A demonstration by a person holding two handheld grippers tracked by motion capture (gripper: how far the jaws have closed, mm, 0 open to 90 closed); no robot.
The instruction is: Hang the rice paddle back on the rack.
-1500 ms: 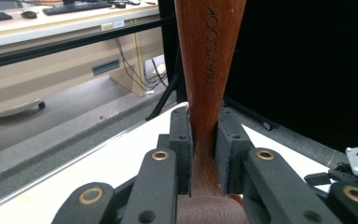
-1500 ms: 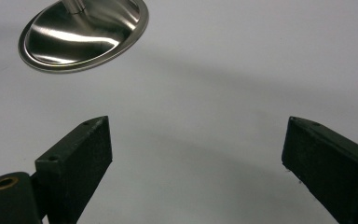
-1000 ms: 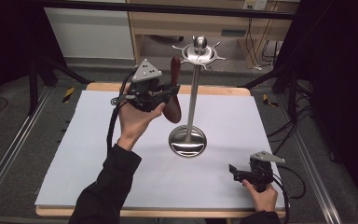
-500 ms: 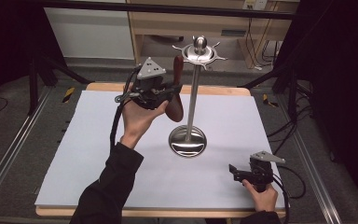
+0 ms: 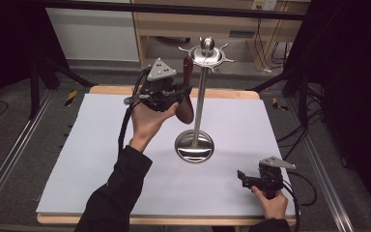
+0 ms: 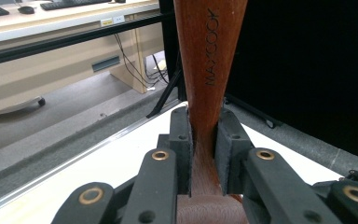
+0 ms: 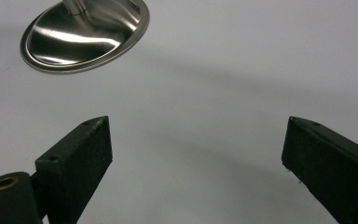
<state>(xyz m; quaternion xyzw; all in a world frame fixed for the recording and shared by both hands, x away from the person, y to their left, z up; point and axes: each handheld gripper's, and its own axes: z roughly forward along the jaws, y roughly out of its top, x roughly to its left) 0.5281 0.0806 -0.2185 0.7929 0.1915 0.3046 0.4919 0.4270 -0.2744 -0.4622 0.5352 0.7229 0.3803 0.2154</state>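
Beside the one steel stand (image 5: pixel 194 145), my left gripper (image 5: pixel 166 94) clamps one wooden spoon (image 5: pixel 186 92); my right gripper (image 5: pixel 251 178) gapes wide.

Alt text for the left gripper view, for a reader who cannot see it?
The left tool is shut on the narrow neck of a reddish wooden utensil, whose handle rises upright out of frame. Behind lie the white table edge, grey floor and a wooden desk.

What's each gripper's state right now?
Left gripper: closed on the wooden spoon, held up beside the metal stand.
Right gripper: open, nothing between its jaws, low over the table.
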